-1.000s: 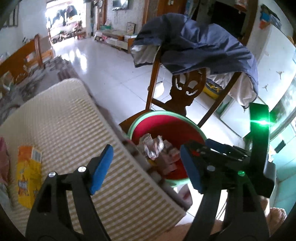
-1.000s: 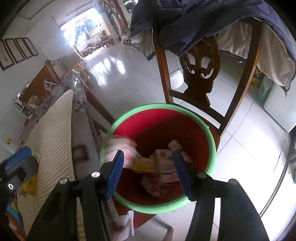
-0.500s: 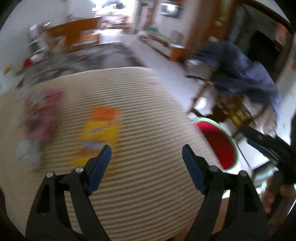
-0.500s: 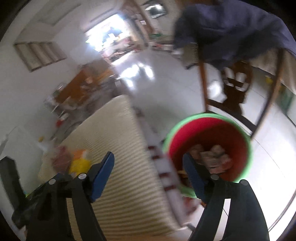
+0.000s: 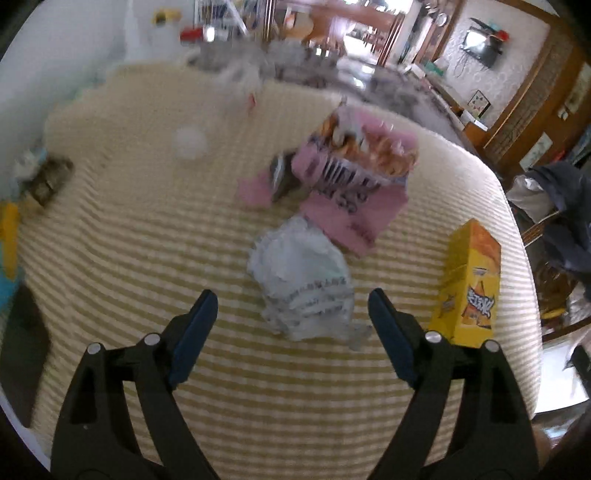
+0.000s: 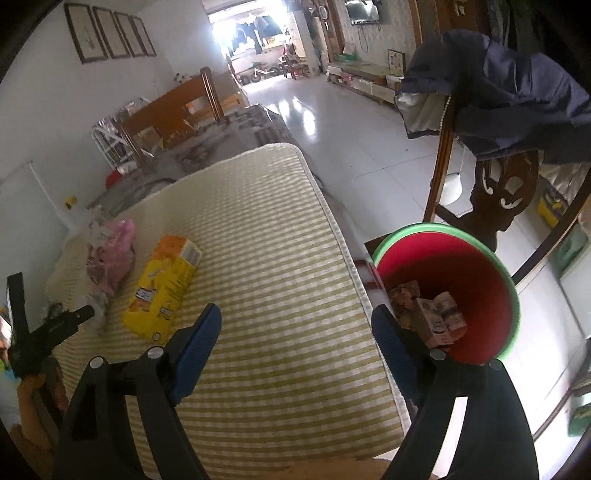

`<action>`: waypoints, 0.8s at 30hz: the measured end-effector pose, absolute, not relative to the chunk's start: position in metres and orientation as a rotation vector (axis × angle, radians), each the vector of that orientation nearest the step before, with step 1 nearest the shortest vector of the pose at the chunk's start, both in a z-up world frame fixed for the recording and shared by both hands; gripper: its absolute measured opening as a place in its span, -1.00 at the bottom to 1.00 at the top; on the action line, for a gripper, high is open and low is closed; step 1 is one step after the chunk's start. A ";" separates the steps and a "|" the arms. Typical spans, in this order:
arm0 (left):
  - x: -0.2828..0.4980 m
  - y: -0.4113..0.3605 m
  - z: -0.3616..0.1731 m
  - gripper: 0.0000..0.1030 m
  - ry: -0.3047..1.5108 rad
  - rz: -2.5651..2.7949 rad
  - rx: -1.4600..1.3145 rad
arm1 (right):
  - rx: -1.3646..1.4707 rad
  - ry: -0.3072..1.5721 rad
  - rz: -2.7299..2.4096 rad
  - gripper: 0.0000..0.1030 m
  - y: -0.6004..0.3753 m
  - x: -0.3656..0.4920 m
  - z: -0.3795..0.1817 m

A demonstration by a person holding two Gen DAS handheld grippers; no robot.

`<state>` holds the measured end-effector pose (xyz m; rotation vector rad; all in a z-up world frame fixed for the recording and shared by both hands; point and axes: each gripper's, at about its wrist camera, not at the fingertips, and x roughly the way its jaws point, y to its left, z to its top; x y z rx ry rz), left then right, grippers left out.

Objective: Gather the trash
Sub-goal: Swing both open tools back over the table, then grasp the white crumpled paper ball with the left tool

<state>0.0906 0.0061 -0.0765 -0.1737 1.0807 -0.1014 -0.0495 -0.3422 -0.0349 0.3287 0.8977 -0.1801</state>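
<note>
Crumpled white wrapper, mid-mattress: w/ left hand-held gripper jaws apart & empty, drop straight, pinch its bulk.

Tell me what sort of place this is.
Probably a lived-in home: a striped mattress strewn with snack wrappers, a carved wooden chair draped with a jacket, a wall-mounted TV and a tiled floor beyond.

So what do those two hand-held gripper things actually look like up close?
The left hand-held gripper and the right hand-held gripper look alike: black plastic clamp-style arms that fork into a V, silver rivets at the joints, and a flat blue pad lining each fingertip. No cables or sleeves show.
</note>
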 end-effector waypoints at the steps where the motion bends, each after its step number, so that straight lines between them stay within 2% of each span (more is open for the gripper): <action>1: 0.091 0.004 -0.078 0.50 1.083 -0.115 -0.180 | 0.320 0.905 -0.181 0.56 -0.340 -0.048 -0.037; 4: 0.090 -0.005 -0.078 -0.01 1.073 -0.143 -0.135 | 0.294 0.920 -0.181 0.56 -0.336 -0.046 -0.038; 6: 0.089 -0.006 -0.077 -0.21 1.067 -0.149 -0.131 | 0.287 0.921 -0.181 0.56 -0.334 -0.046 -0.038; 15: 0.041 0.014 -0.069 -0.28 1.049 -0.212 -0.347 | 0.315 0.942 -0.182 0.56 -0.336 -0.044 -0.041; 24: 0.035 0.007 -0.059 -0.28 0.994 -0.199 -0.260 | 0.322 0.977 -0.177 0.58 -0.320 -0.022 -0.048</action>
